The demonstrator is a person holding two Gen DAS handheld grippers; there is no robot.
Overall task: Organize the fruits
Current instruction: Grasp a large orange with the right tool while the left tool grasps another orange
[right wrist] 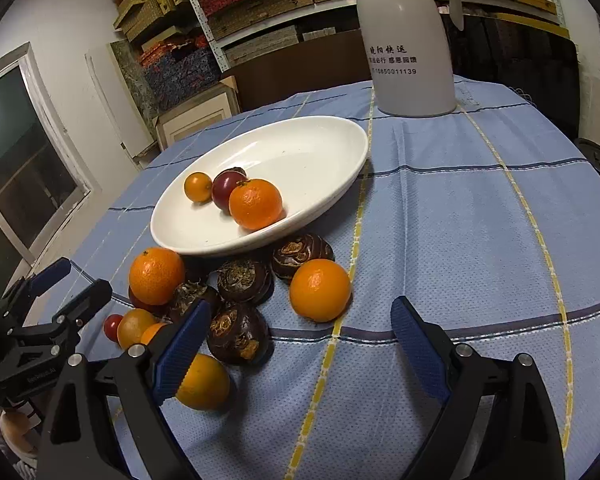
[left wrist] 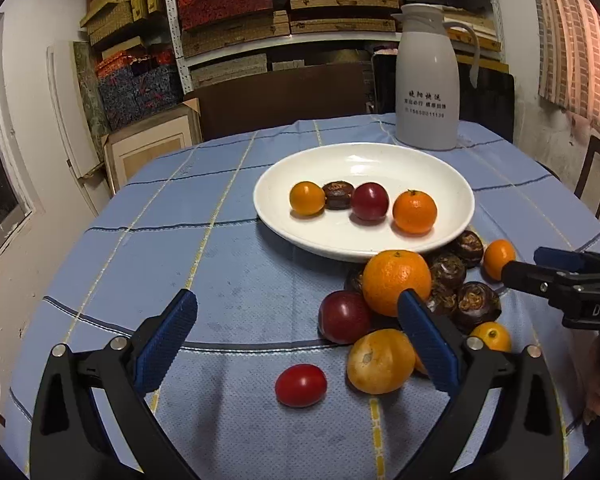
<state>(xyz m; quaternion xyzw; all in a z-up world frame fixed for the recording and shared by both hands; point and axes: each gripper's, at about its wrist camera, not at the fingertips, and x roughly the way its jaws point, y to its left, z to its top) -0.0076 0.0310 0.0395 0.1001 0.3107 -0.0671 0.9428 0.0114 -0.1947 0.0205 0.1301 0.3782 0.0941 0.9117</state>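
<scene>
Both sets of tongs hang wide open over the bench and neither has hold of anything. The left tongs (left wrist: pixel 300 344) gape just short of the loose pile, with a small red tomato (left wrist: pixel 301 385) lying on the cloth between the two blue pads, close in. That spread looks chosen to take a round fruit without nudging it. The right-hand pad stands in front of the big orange (left wrist: pixel 396 282), and a dark red plum (left wrist: pixel 345 317) sits just inside that pad, touching the orange.

The right tongs (right wrist: pixel 300 340) are equally wide, and a mandarin (right wrist: pixel 320 290) lies just ahead of the gap between its pads — my guess is that this is its next pick. Off its left pad sits the heap of dark brown water chestnuts (right wrist: pixel 244 280), bunched against the near rim of the white plate (right wrist: pixel 324 136).

The plate lies beyond both tongs, well ahead, and it already carries a few pieces — a mandarin, a red plum, a small yellow-orange fruit and one brown chestnut. So the sorting is under way, with most of the fruit not yet lifted off the cloth. A white thermos jug (right wrist: pixel 408 40) stands behind the plate, well clear of the work. The round fruit may roll if a pad clips it sideways.
</scene>
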